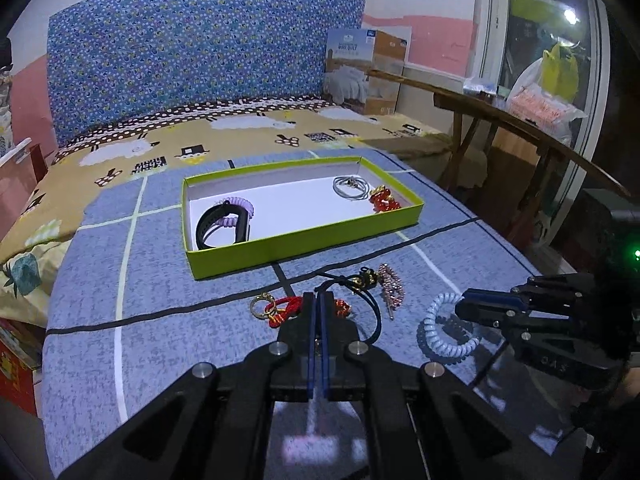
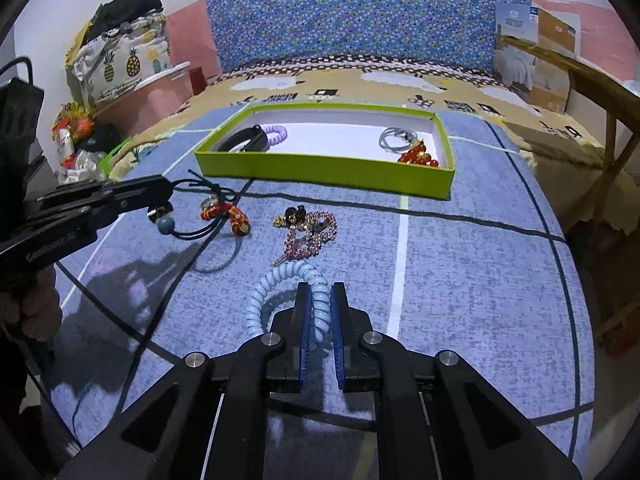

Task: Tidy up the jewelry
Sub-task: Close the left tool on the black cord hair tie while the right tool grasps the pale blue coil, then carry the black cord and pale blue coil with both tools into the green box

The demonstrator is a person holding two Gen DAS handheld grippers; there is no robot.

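Note:
A green box [image 1: 304, 240] [image 2: 320, 170] lies on the blue blanket and holds a black band [image 1: 218, 224], a lilac coil tie [image 1: 240, 206], a grey ring [image 1: 350, 188] and red beads [image 1: 384, 200]. My left gripper [image 1: 319, 296] [image 2: 168, 188] is shut on a black cord necklace [image 1: 376, 312] [image 2: 208, 232] with a blue bead [image 2: 166, 224]. My right gripper [image 2: 320, 292] [image 1: 460, 308] is shut on a pale blue coil tie [image 2: 280, 280] [image 1: 444, 328]. A red knotted charm [image 1: 280, 308] [image 2: 236, 216] and a pink beaded clip [image 1: 390, 284] [image 2: 310, 232] lie between them.
A blue patterned headboard [image 1: 200, 60] stands behind the bed. A wooden bench [image 1: 520, 120] and a window are at the right. A cardboard package [image 1: 368, 72] leans at the back right. Bags and a pink tub [image 2: 132, 80] stand at the left.

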